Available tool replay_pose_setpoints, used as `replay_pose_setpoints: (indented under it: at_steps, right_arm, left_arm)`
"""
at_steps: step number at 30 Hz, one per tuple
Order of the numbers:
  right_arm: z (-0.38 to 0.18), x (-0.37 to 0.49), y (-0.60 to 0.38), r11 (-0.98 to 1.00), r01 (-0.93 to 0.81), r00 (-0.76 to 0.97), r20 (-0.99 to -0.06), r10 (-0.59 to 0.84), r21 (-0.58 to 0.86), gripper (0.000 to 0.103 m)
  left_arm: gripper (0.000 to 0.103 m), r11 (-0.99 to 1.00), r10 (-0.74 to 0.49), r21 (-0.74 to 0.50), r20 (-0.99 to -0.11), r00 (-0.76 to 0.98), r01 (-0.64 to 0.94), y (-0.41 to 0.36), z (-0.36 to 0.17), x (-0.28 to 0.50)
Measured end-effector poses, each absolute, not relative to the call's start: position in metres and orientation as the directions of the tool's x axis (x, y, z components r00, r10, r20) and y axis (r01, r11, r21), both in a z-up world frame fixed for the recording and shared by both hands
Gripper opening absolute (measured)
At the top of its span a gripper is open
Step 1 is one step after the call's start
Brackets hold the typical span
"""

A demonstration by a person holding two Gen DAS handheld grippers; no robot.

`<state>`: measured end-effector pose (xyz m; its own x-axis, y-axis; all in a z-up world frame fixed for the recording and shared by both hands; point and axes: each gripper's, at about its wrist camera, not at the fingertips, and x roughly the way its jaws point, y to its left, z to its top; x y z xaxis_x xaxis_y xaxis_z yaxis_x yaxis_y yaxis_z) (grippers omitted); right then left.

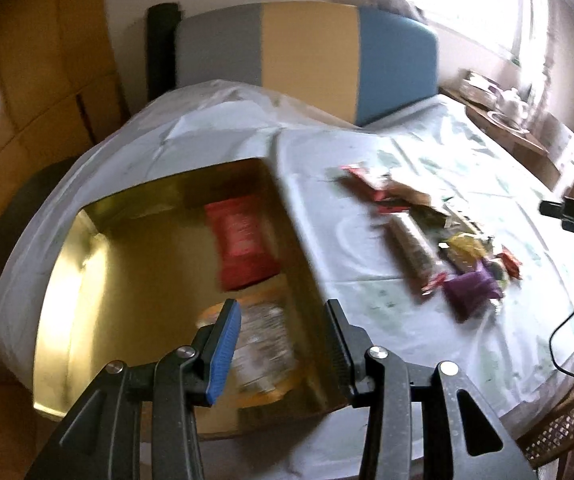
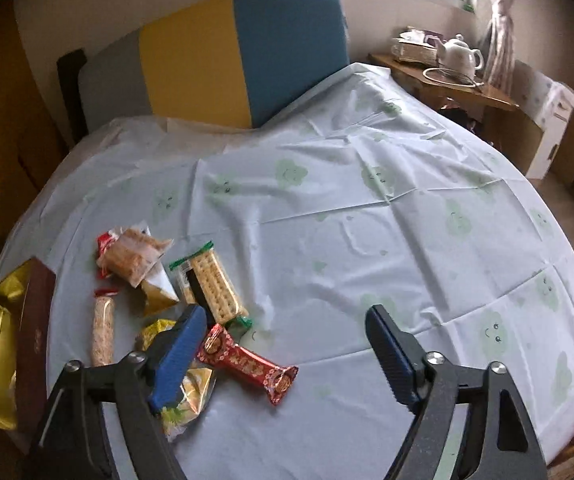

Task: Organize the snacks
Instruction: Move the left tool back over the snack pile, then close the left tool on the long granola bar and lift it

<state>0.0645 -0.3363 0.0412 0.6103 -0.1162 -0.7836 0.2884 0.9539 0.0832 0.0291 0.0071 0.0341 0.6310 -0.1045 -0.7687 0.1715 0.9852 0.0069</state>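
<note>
Inside the gold box point(image 1: 87, 280), left of frame, two packets already lie; the snack pile point(image 2: 175, 300) remains on the tablecloth point(image 2: 367, 240). Left gripper point(image 1: 283, 332) and right gripper point(image 2: 287, 344) both gape, holding nothing.

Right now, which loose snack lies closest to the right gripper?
The red bar with gold medallion ends, lying flat just ahead of the right gripper, whose jaws are open. The cracker pack and the other packets sit farther back.

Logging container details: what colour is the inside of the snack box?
Shiny gold inside the snack box, clearest in the left wrist view; its outer wall looks dark red.
</note>
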Motion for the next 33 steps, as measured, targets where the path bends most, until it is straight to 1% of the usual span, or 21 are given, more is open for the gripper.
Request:
replay_pose_setpoints:
  at_steps: [9,12,15,20,25,29,30,32,33]
  right_arm:
    - [0.037,0.061,-0.342,0.940,0.317,0.598,-0.796,-0.092,0.129,0.087]
    - [0.037,0.061,-0.341,0.941,0.314,0.595,-0.799,-0.090,0.127,0.087]
    - [0.038,0.061,-0.339,0.945,0.304,0.598,-0.797,-0.090,0.122,0.088]
    - [0.042,0.060,-0.338,0.947,0.296,0.611,-0.787,-0.087,0.125,0.090]
    - [0.045,0.060,-0.340,0.944,0.297,0.620,-0.781,-0.079,0.141,0.090]
    - [0.045,0.061,-0.339,0.946,0.292,0.621,-0.780,-0.075,0.141,0.090]
    - [0.045,0.061,-0.339,0.946,0.291,0.621,-0.780,-0.076,0.140,0.090]
    - [0.044,0.062,-0.339,0.947,0.291,0.618,-0.782,-0.078,0.136,0.090]
    - [0.044,0.062,-0.339,0.947,0.291,0.617,-0.783,-0.079,0.134,0.090]
  left_arm:
    - [0.043,0.939,-0.248,-0.048,-0.782,0.572,0.341,-0.064,0.044,0.051]
    - [0.043,0.922,-0.278,-0.070,-0.806,0.523,0.382,-0.090,0.036,0.063]
    - [0.043,0.913,-0.273,-0.064,-0.829,0.489,0.402,-0.112,0.023,0.080]
    - [0.043,0.933,-0.222,-0.058,-0.868,0.445,0.354,-0.130,-0.008,0.113]
    - [0.043,0.948,-0.196,-0.063,-0.886,0.420,0.311,-0.133,-0.029,0.137]
    - [0.043,0.951,-0.239,-0.138,-0.897,0.372,0.278,-0.135,-0.045,0.154]
    - [0.042,0.951,-0.238,-0.140,-0.900,0.365,0.275,-0.135,-0.051,0.156]
    - [0.031,0.950,-0.224,-0.109,-0.889,0.399,0.292,-0.135,-0.049,0.151]
    - [0.030,0.944,-0.238,-0.117,-0.887,0.396,0.307,-0.134,-0.049,0.145]
